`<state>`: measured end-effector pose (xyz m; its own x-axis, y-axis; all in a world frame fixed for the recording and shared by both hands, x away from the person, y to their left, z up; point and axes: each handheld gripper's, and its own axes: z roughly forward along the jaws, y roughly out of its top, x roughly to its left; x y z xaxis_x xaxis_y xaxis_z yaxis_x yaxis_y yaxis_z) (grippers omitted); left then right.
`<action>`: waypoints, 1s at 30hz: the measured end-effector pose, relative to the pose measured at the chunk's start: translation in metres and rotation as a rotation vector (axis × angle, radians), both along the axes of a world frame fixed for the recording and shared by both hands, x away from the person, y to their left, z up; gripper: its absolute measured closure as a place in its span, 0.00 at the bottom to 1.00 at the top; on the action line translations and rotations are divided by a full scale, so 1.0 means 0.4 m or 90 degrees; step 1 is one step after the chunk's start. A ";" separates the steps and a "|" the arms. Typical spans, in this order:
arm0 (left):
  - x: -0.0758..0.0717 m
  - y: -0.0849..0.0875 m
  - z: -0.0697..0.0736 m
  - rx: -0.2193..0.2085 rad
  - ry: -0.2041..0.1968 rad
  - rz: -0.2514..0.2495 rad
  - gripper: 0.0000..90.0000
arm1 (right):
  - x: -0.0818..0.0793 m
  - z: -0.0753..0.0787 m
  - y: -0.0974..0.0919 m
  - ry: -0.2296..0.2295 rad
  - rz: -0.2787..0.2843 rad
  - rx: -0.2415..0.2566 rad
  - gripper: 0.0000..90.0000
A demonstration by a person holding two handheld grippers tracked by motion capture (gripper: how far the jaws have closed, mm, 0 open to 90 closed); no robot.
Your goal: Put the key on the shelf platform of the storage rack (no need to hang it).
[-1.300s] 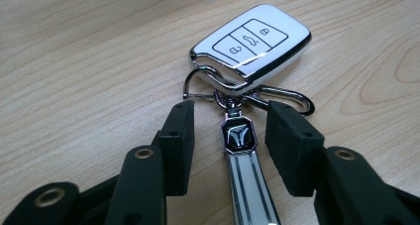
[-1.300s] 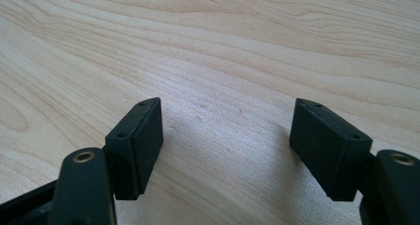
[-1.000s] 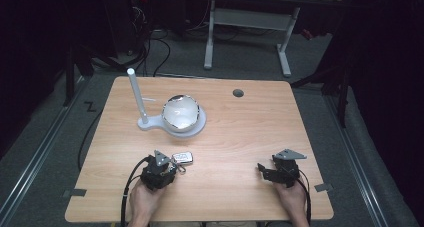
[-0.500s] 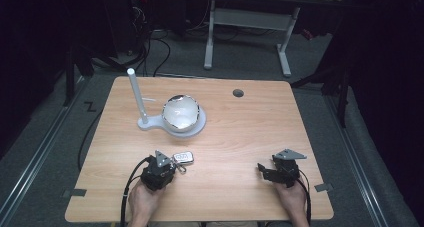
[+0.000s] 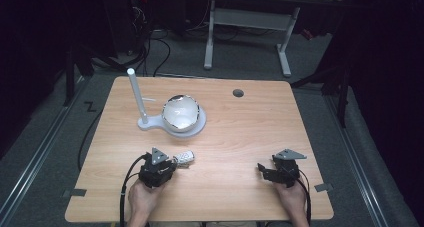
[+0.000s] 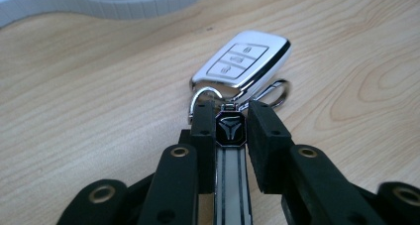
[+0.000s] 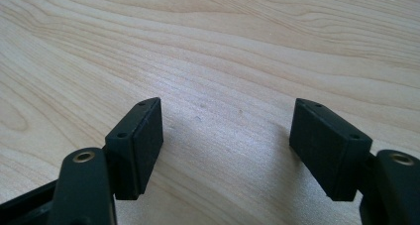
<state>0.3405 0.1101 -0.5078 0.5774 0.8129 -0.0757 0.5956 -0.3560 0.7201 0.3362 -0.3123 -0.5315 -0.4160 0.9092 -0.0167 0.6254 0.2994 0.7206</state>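
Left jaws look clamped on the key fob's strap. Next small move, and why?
Probably a short straight lift. The left gripper is shut on the keychain tag, while the key fob lies flat on the table; raising it tests the hold.

The high view looks forward and down from above my side of the pale wooden table (image 5: 240, 137), far enough off to take in the whole top and the dark floor around it. My forearms enter at its bottom edge. The left gripper view rides low along my own black fingers (image 6: 203, 136), very close to the tabletop, facing the silver car key fob with its metal ring (image 6: 242, 61); the high view shares that fob (image 5: 185, 158), seen small. The right gripper view sits just as near, looking along my other black fingers (image 7: 138, 145) onto bare wood grain.
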 end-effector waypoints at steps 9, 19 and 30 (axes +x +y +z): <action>0.007 0.001 0.050 -0.028 -0.021 -0.007 0.83 | 0.000 0.000 0.000 0.000 0.000 0.001 0.33; 0.021 0.010 0.105 -0.049 -0.038 -0.009 0.83 | 0.000 0.000 0.000 0.000 0.000 0.001 0.33; 0.020 0.022 0.159 -0.057 -0.063 -0.016 0.83 | 0.000 0.000 -0.001 0.000 0.000 0.002 0.33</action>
<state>0.3487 0.1188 -0.4441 0.6054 0.7910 -0.0891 0.5117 -0.3010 0.8047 0.3363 -0.3125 -0.5315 -0.4157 0.9094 -0.0141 0.6256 0.2972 0.7214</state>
